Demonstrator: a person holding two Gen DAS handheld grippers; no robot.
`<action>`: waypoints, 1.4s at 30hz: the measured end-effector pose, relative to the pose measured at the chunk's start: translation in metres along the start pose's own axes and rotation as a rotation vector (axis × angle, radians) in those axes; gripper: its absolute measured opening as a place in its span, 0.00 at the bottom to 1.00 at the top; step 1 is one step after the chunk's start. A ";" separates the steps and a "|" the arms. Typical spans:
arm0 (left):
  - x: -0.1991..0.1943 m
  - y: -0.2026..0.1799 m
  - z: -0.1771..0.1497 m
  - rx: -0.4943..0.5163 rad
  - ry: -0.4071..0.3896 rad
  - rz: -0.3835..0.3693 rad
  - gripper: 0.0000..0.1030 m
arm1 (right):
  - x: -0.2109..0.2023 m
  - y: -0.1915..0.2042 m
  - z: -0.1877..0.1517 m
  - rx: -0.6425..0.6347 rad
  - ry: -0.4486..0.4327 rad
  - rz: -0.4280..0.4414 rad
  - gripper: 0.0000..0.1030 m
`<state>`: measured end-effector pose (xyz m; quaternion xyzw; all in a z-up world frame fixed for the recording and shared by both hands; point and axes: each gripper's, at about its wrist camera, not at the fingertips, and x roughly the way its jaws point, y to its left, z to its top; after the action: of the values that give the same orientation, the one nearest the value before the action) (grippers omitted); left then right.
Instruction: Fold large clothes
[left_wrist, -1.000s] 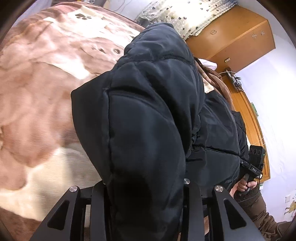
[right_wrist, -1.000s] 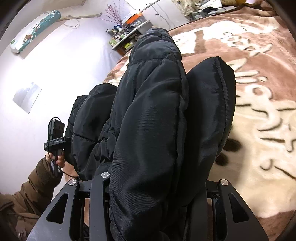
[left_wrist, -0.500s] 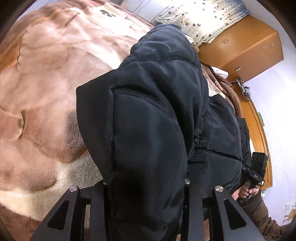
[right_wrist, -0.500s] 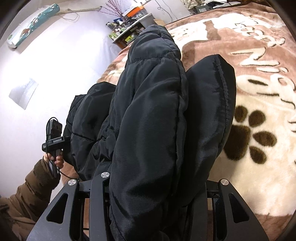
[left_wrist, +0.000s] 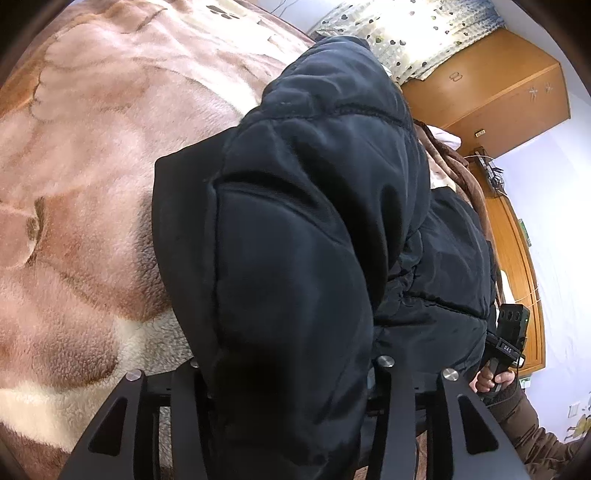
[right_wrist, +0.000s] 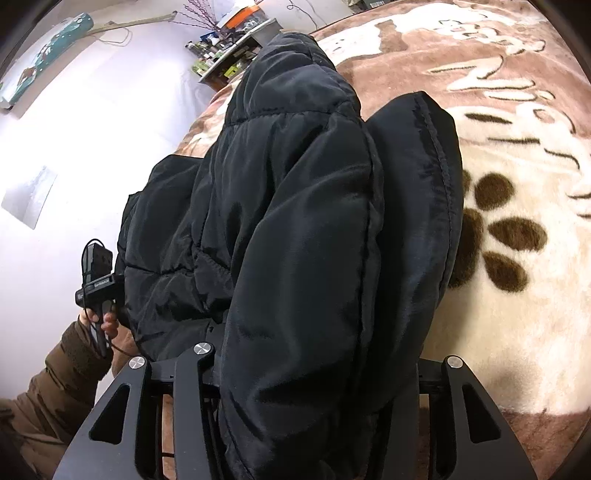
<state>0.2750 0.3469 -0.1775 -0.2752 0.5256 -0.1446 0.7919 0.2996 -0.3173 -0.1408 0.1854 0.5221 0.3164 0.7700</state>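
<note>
We hold a big black coat (left_wrist: 295, 258) up over the bed. Our left hand-held gripper (left_wrist: 288, 406) pinches a thick fold of the coat between its two fingers (left_wrist: 388, 406). Our right hand-held gripper (right_wrist: 306, 413) pinches another puffy fold of the same coat (right_wrist: 295, 240). The coat bulges out of both and hides most of what is in front of us.

Under the coat lies a soft brown and cream blanket (left_wrist: 74, 221). In the right view the blanket (right_wrist: 517, 295) shows a dark paw print (right_wrist: 498, 236) just beside the coat.

In the left view we see the other gripper (left_wrist: 508, 339) past the coat, held by a hand (left_wrist: 493, 380) in a brown sleeve. A wooden cupboard (left_wrist: 498, 99) stands far behind. In the right view a cluttered shelf (right_wrist: 229, 48) sits by the white wall (right_wrist: 110, 110)
</note>
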 end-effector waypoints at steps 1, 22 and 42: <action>0.002 -0.005 0.003 -0.002 0.001 0.001 0.49 | -0.001 -0.002 0.000 -0.002 0.001 -0.002 0.49; -0.006 0.000 0.007 -0.034 0.001 0.040 0.64 | 0.024 0.043 0.008 0.005 0.035 -0.096 0.64; -0.106 -0.012 -0.018 -0.031 -0.139 0.064 0.68 | -0.035 0.060 -0.006 0.043 -0.097 -0.165 0.75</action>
<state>0.2165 0.3868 -0.0962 -0.2801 0.4801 -0.0916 0.8263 0.2673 -0.2980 -0.0821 0.1734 0.5042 0.2314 0.8138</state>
